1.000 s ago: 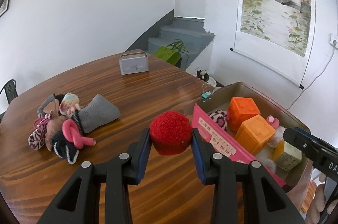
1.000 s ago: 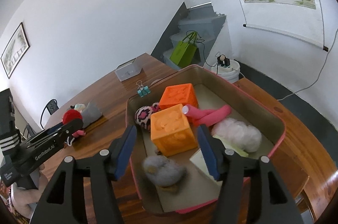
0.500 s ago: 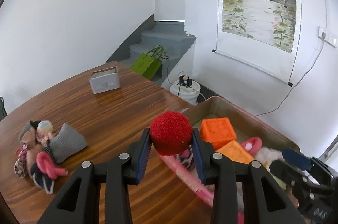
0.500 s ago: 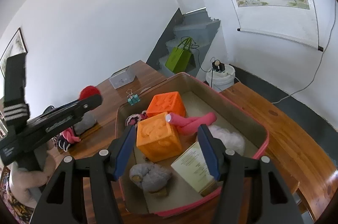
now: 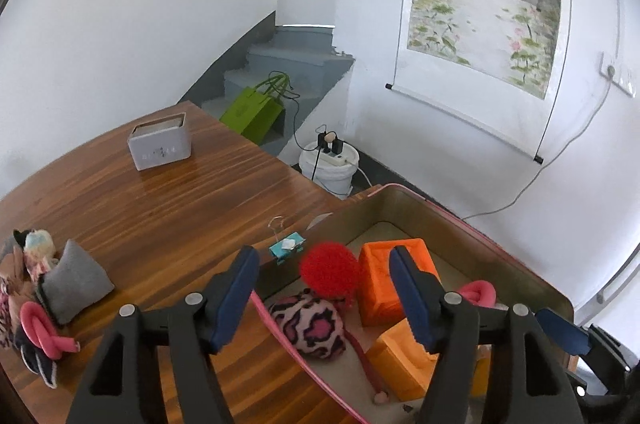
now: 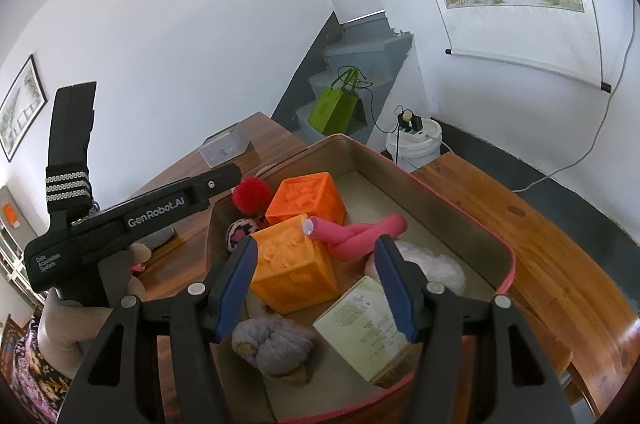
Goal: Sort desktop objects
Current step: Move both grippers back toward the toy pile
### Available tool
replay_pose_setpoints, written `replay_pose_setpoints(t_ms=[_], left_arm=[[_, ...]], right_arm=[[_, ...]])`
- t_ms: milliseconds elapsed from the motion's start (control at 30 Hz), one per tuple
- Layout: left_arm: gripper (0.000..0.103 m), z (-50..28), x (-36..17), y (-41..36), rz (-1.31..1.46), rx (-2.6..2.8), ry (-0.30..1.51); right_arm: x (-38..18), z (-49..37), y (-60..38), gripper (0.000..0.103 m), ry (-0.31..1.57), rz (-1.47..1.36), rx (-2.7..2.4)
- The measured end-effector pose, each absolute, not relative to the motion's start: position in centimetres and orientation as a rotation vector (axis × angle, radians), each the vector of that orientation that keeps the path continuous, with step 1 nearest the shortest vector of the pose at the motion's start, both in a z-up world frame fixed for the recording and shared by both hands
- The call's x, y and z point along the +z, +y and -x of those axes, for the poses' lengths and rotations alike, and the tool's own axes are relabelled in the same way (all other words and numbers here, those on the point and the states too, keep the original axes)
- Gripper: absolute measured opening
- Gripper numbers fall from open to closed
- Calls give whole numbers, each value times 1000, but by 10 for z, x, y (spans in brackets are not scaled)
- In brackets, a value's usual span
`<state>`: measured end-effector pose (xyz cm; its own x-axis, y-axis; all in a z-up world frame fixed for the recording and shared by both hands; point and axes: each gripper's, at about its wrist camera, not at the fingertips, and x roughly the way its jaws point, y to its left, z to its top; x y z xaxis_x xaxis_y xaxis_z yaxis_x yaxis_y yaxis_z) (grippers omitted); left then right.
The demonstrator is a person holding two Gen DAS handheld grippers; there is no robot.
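Red pompom [image 5: 329, 269]: lay free between the left gripper [image 5: 325, 294]'s just-opened jaws, over the box [image 5: 472, 224]'s near corner; right gripper [image 6: 316, 284] half-open, empty.

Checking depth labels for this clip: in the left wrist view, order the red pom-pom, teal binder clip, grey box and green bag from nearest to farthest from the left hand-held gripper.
1. Red pom-pom, between the open jaws, over the bin.
2. Teal binder clip, on the table just ahead.
3. Grey box, far side of the table, left.
4. Green bag, on the stairs beyond the table.
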<state>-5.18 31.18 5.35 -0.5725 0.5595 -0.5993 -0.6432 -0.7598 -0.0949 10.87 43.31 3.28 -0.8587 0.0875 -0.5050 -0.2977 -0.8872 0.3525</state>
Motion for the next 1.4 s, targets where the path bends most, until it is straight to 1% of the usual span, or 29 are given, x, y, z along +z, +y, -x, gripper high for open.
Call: replay_pose_setpoints(t_ms=[333, 500, 733, 867, 1167, 1400], left_arm=[[69, 61, 56, 266, 832, 2371, 97], [69, 64, 54, 235, 846, 2406, 68], [69, 76, 48, 181, 884, 2476, 19], [69, 85, 44, 140, 914, 2538, -23], [69, 107, 20, 50, 1033, 2675, -126], [69, 116, 2, 31, 1096, 2692, -142]], right_arm=[[44, -103, 409, 65, 598, 716, 2818], [50, -96, 388, 67, 578, 722, 2853], [57, -76, 348, 68, 503, 753, 2934], [58, -61, 324, 71, 459, 791, 2982], [46, -28, 278, 72, 411, 905, 3050], [35, -8, 259, 72, 384, 970, 3067]])
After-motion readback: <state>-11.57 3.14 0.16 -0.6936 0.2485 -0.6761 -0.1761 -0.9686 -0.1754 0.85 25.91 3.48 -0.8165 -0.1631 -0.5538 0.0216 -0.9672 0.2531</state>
